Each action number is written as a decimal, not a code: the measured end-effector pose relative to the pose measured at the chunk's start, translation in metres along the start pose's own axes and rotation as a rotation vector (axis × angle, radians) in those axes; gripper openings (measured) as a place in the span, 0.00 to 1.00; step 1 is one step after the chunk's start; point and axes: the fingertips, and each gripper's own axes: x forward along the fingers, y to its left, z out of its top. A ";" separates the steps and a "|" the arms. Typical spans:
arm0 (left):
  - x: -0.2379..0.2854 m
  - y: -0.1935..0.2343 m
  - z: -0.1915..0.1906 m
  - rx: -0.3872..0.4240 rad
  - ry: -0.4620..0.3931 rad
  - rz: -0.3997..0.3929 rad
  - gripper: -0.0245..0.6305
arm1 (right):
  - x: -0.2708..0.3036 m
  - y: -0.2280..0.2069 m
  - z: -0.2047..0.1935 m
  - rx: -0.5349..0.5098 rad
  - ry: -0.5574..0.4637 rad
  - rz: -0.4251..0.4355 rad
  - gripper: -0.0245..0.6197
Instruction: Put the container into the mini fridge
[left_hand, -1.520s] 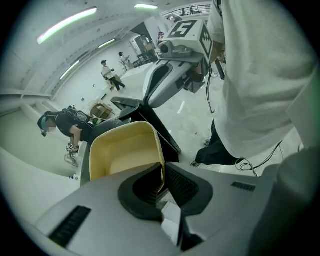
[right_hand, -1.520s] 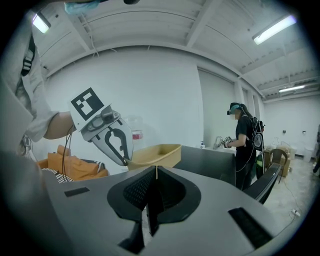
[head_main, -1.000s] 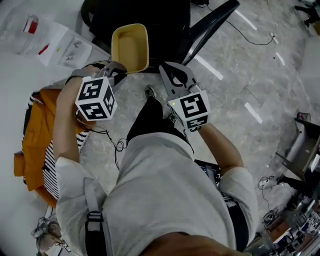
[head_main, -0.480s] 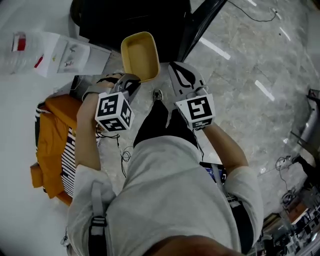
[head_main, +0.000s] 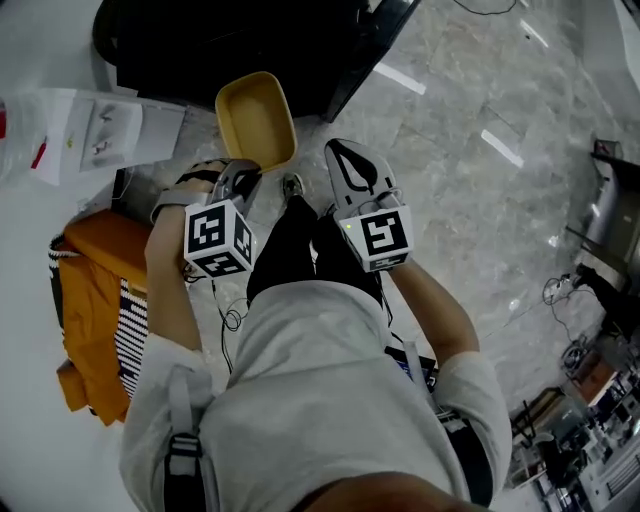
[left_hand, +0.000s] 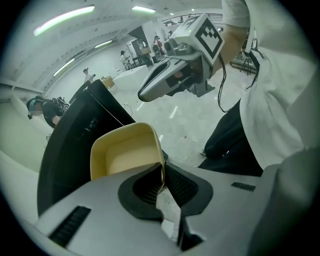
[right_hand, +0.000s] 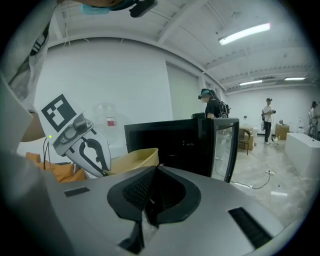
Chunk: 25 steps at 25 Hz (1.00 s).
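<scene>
Left gripper (left_hand: 162, 172) has its jaws pinched on the near rim of the yellow container (left_hand: 125, 155), one jaw inside the wall, one outside. The tub is empty and cantilevers straight out ahead of the jaws, open side up and tipped a bit. Its long axis runs roughly in line with the gripper, pointing at the mini fridge (head_main: 230, 40). The fridge sits on the floor dead ahead and below the hands, cavity dark and facing the person. Its glass door (right_hand: 226, 145) is swung open on the right side, so the mouth looks unobstructed. The container's far end is near the opening but not yet inside, by the head view. Right gripper (right_hand: 154, 170) is pressed together on nothing. It rides just right of the tub, close to it but apart as far as I can see. Both forearms are held out in front of the body, grippers angled forward and down. My read: it's a left-hand job, push forward and lower along the tub's long axis. A single-edge pinch means the tub may droop or swing.
</scene>
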 end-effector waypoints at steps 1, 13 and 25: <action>0.003 -0.002 0.001 -0.010 -0.007 0.002 0.09 | -0.001 0.000 -0.002 -0.006 -0.007 0.000 0.10; 0.055 -0.018 0.003 0.006 -0.026 0.083 0.09 | -0.003 -0.021 -0.033 -0.049 -0.078 -0.004 0.10; 0.087 -0.004 -0.009 0.010 -0.020 0.099 0.09 | 0.016 -0.049 -0.061 -0.043 -0.082 -0.093 0.10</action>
